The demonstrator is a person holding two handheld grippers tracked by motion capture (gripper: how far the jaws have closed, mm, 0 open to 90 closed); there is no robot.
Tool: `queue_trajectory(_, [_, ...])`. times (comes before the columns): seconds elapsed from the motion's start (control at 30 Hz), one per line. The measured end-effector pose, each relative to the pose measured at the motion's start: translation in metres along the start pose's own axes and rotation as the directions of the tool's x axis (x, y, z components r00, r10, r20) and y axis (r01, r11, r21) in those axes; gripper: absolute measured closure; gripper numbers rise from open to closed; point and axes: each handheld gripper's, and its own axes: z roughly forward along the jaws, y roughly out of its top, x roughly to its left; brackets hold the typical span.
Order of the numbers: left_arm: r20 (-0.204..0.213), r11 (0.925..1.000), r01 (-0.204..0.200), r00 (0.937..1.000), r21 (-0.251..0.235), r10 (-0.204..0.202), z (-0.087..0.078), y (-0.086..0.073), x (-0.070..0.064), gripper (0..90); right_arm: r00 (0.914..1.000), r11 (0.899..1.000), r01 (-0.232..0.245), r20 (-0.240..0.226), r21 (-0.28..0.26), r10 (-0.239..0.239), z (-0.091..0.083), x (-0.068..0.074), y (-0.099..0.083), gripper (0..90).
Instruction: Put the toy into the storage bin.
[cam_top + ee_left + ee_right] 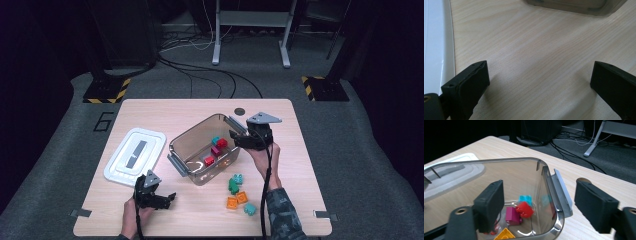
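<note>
Over the near right corner of the clear plastic bin [204,150], the right claw [239,137] is hovering with its jaws spread wide and gripping nothing; in the right gripper view [537,202] one jaw is hanging inside the bin's wall and the other outside it, straddling the rim and the grey latch [561,191]. Down on the bin's floor a red block [524,210], a magenta block [512,216] and a teal block [526,199] are lying bunched together, with a yellow piece [504,235] peeking in at the bottom edge. Just off the bin on the tabletop [280,130], loose blocks are waiting: a green one [233,186], two orange ones [237,200] and two teal ones [250,209]. Across at the near left, the left claw [167,198] is resting low over bare wood, jaws likewise released and wide apart [537,82], holding nothing. Beside it, the white lid [135,156] is lying flat, well left of the bin.
</note>
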Motion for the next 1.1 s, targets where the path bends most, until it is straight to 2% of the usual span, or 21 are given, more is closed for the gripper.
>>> queue_trajectory(0.13, [0.000, 1.0000, -0.001, 1.0000, 0.000, 0.001, 0.000, 0.000, 0.000, 2.0, 1.0000, 1.000, 0.001, -0.002, -0.007, -0.001, -0.007, 0.000, -0.003, 15.5])
queue_trajectory(0.5, [0.000, 1.0000, -0.002, 1.0000, 0.000, 0.002, 0.000, 0.000, 0.000, 2.0, 0.9999, 1.000, -0.011, -0.011, -0.006, 0.010, -0.033, 0.001, -0.024, 10.0])
queue_trajectory(0.63, [0.002, 1.0000, 0.007, 1.0000, -0.001, -0.007, 0.000, 0.000, 0.000, 2.0, 0.9999, 1.000, -0.013, -0.004, 0.004, 0.013, -0.042, 0.001, -0.032, 9.0])
queue_trajectory(0.83, [0.003, 1.0000, 0.000, 1.0000, 0.004, 0.000, 0.000, 0.000, 0.000, 2.0, 0.9997, 1.000, -0.025, 0.002, 0.006, 0.025, -0.054, 0.001, -0.045, 8.0])
queue_trajectory(1.1, [0.003, 1.0000, 0.000, 1.0000, 0.004, 0.000, 0.000, 0.000, 0.000, 2.0, 0.9995, 0.999, -0.031, 0.007, 0.028, 0.031, -0.061, 0.003, -0.063, 7.1])
